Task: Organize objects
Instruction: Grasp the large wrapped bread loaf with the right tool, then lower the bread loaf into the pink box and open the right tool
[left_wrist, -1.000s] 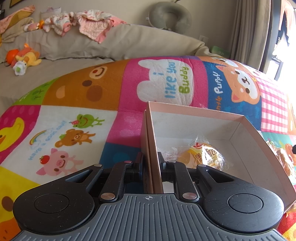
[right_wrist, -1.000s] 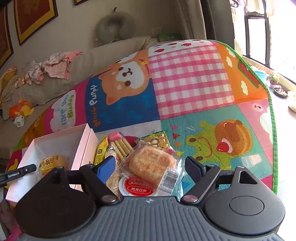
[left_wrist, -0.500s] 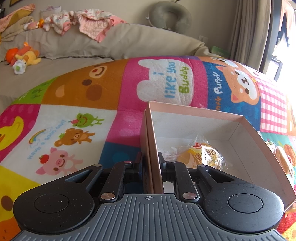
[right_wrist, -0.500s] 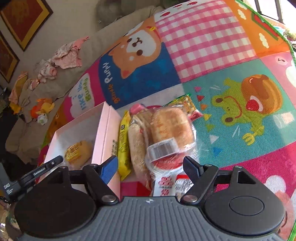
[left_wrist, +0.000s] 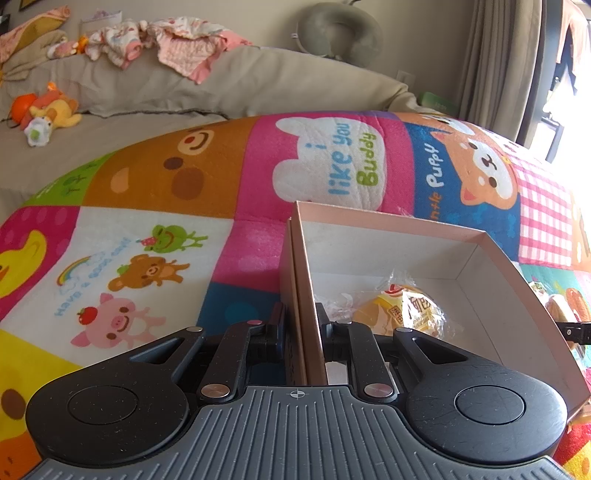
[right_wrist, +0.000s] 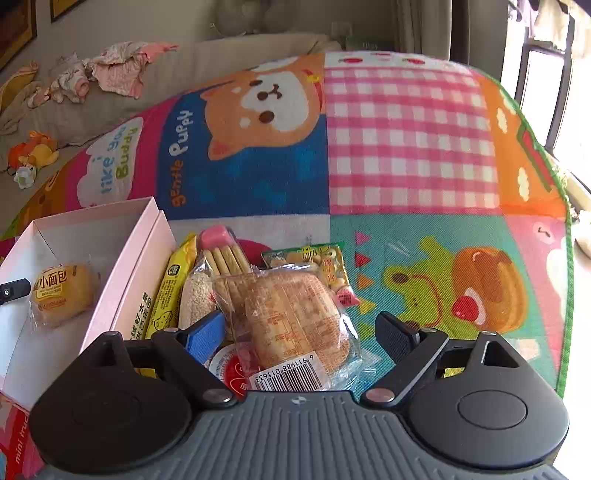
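Pastry (right_wrist: 295, 317) — round, golden, clear wrapper, barcode label, atop snack pile.

Two wrist-mounted fisheyes look steeply down, close over a cartoon play mat (left_wrist: 155, 177); both frame the pink box (left_wrist: 491, 258), left view's centre, right view's lower left.

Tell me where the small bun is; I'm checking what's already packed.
The bun lies inside the pink box, at the right wrist view's left edge, left of the snack pile.
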